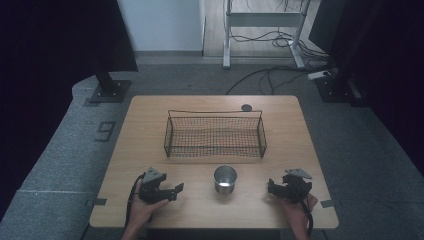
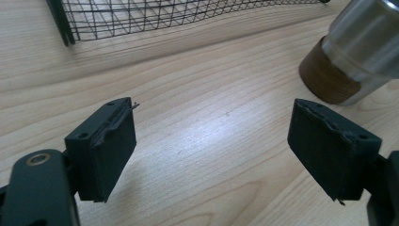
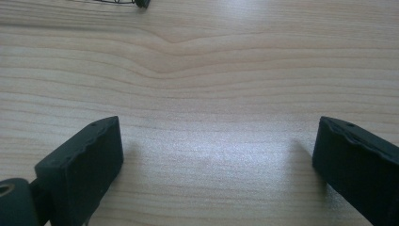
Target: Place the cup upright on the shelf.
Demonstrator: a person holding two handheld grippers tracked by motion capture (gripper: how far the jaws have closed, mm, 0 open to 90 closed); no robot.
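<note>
A shiny metal cup [image 1: 225, 179] stands upright on the wooden table [image 1: 150, 145], near the front middle. Behind it sits a black wire basket [image 1: 215, 149] with nothing in it. My left gripper [image 1: 175, 191] rests at the front left, pointing right toward the cup, open with bare wood between its jaws. In the left gripper view the gripper [image 2: 211, 141] has the cup [image 2: 357, 52] ahead to the upper right and the basket [image 2: 141, 19] at the top. My right gripper [image 1: 271, 186] lies at the front right, open; its own view [image 3: 216, 155] has plain tabletop between the jaws.
A small dark round disc [image 1: 246, 107] lies at the table's far edge behind the basket. A basket corner [image 3: 136, 4] peeks in at the top of the right gripper view. Dark stands and cables sit on the floor beyond the table.
</note>
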